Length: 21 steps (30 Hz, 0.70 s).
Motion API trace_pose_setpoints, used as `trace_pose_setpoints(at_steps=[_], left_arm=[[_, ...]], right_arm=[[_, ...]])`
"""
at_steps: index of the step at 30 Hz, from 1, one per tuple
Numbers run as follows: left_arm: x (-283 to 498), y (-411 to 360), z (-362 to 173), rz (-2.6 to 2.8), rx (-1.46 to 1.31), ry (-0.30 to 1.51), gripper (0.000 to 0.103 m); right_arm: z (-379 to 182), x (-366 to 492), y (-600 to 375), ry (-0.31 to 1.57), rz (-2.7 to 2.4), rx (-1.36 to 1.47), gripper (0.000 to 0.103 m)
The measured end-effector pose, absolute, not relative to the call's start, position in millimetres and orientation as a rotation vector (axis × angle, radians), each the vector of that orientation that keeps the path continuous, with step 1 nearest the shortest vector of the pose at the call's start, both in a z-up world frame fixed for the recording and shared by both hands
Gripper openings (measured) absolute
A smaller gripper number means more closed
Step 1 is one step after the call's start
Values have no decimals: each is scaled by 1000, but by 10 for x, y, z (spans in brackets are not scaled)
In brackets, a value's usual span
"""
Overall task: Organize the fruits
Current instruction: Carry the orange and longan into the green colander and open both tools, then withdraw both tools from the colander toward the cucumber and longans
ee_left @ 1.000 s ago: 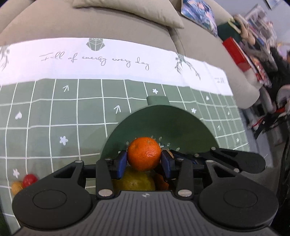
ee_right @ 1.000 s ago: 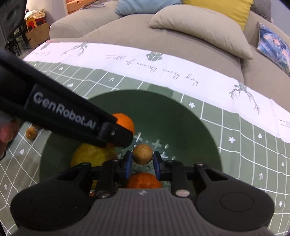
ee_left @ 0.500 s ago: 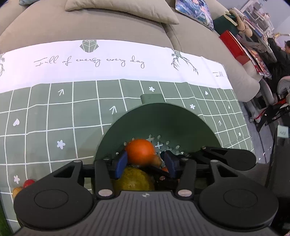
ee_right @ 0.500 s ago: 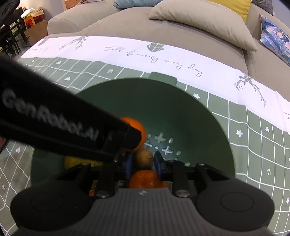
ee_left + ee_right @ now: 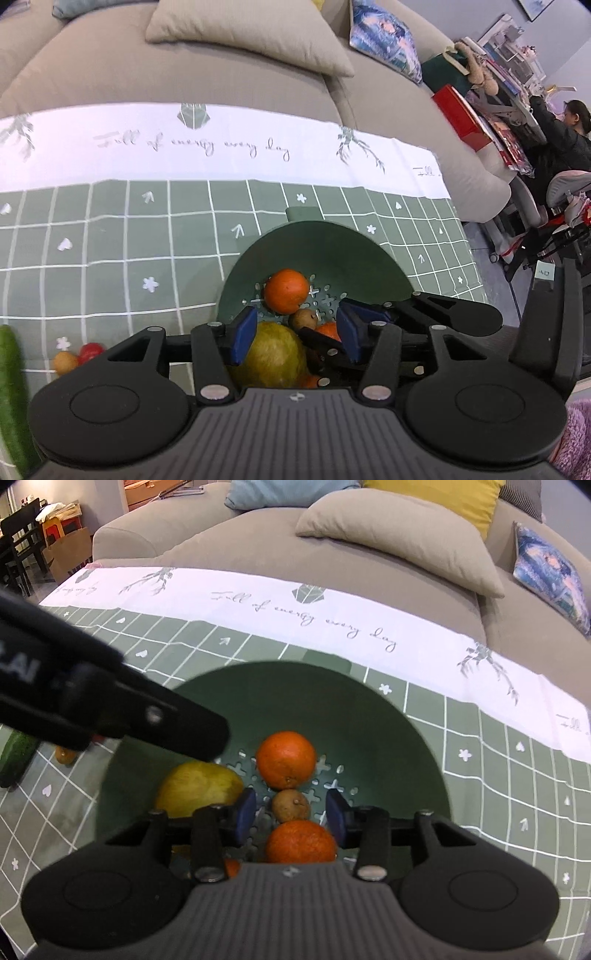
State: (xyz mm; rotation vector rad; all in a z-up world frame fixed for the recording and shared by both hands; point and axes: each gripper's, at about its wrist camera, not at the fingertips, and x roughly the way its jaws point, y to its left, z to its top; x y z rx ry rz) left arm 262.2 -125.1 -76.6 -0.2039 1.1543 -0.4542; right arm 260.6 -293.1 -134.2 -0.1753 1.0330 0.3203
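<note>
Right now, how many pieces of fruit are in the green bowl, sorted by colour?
In the green bowl:
Orange fruit: 3 (one shows only as a sliver)
Yellow fruit: 1
Brown fruit: 1
Total: 5

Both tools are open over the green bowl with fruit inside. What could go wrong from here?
1. The left tool and right tool crowd the same green bowl; pulling out carelessly, they could knock each other or tip it.
2. The orange and small brown fruit lie loose and touching, so a passing finger might roll them.
3. A red fruit and cucumber are outside the bowl and could be overlooked.
</note>
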Motion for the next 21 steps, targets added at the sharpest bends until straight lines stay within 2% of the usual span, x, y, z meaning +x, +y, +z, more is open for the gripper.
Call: trace_pose_setpoints(at_steps=[9, 11, 13, 21], left_arm=[[2278, -912, -428, -430, -174, 1062, 58], [2191, -808, -388, -420, -170, 1042, 58], [2102, -696, -360, -407, -165, 1021, 58], [1711, -210, -393, -347, -143, 955, 58]], right_arm=[[-955, 2195, -2738, 938, 291, -129, 40], [-883, 2072, -2658, 915, 290, -113, 41], [-820, 1935, -2556, 888, 290, -93, 49], [-767, 1421, -2142, 818, 303, 1, 49]])
